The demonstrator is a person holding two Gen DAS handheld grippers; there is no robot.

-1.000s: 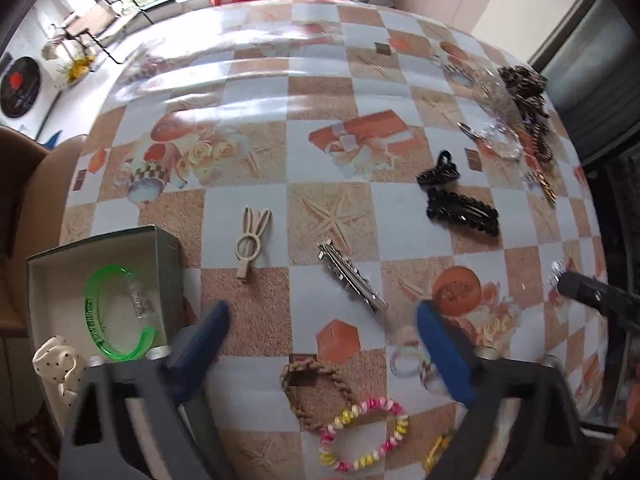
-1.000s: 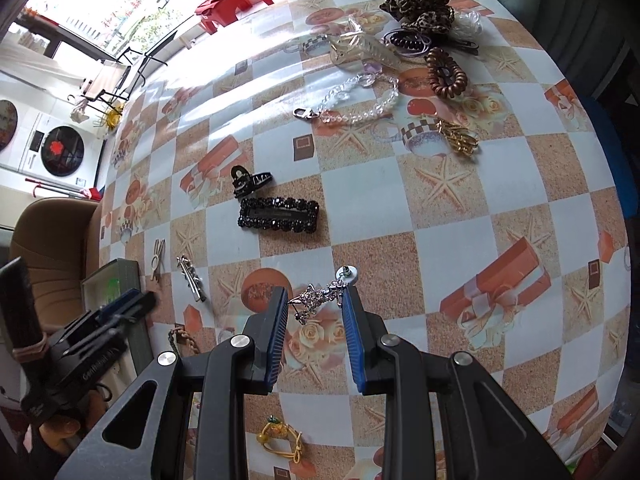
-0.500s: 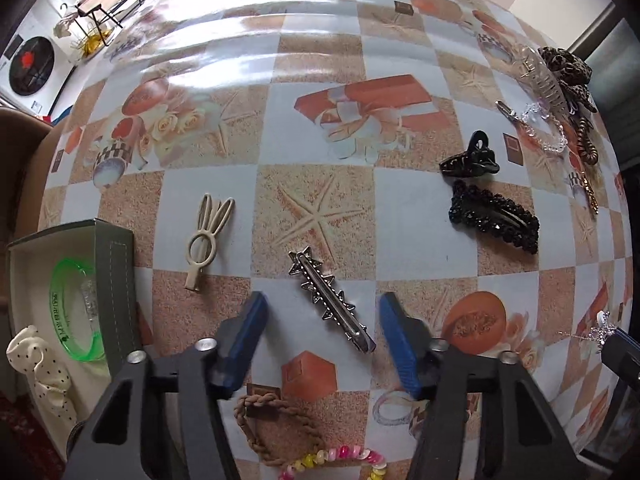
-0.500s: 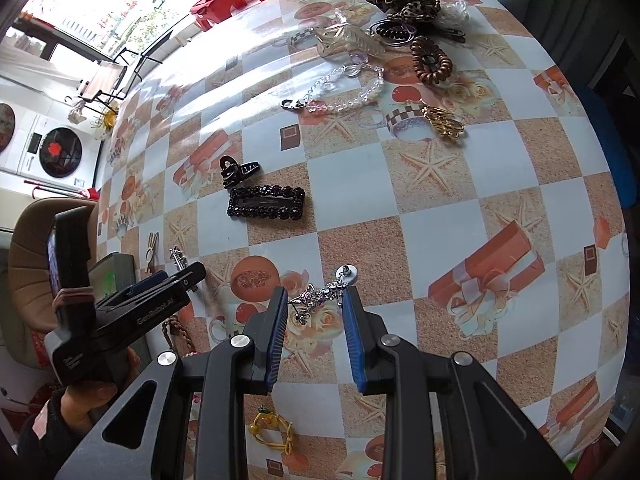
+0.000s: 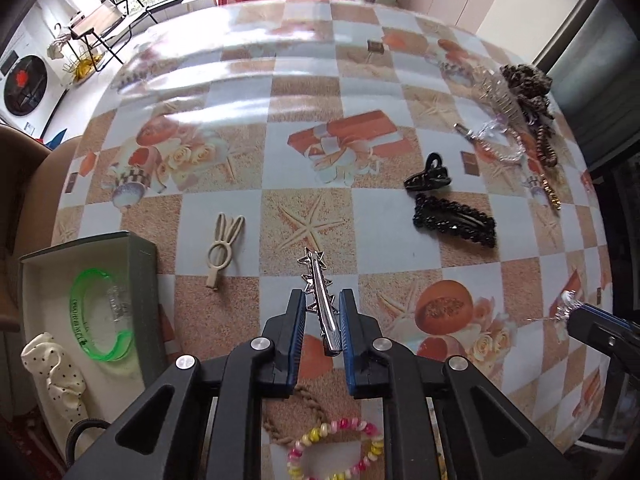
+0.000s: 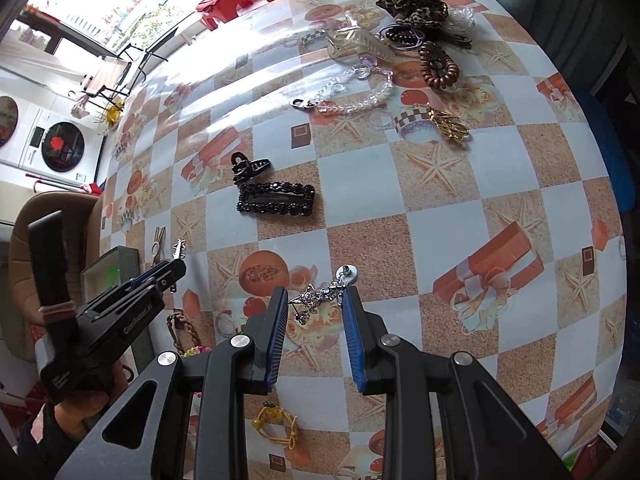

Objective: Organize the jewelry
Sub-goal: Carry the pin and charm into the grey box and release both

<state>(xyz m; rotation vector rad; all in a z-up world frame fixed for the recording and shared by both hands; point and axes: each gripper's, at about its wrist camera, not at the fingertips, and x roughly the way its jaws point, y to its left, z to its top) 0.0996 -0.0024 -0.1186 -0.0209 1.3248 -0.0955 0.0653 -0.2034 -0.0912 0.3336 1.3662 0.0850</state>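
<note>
While the left gripper (image 5: 322, 308) points steeply down at the table (image 5: 248, 92), its jaws, which have just been closing, flank a silver spiked hair clip (image 5: 320, 300); whether the blue pads (image 5: 298, 332) already press on the clip cannot be told. The clip's star-shaped end projects beyond the fingertips toward the table's far edge. Near the left edge stands an open box (image 5: 140, 280) holding a green bangle (image 5: 100, 320), with a cream bunny-ear clip (image 5: 222, 246) just beside it. The right gripper (image 6: 314, 300), jaws partly closed, pinches a silver rhinestone earring (image 6: 320, 294) between its fingertips, the earring's round stud reaching past the right pad. A black beaded barrette (image 6: 276, 200) and a small black claw clip (image 6: 248, 168) lie mid-table; a leopard scrunchie (image 6: 416, 4) sits with other pieces at the far right corner.
</note>
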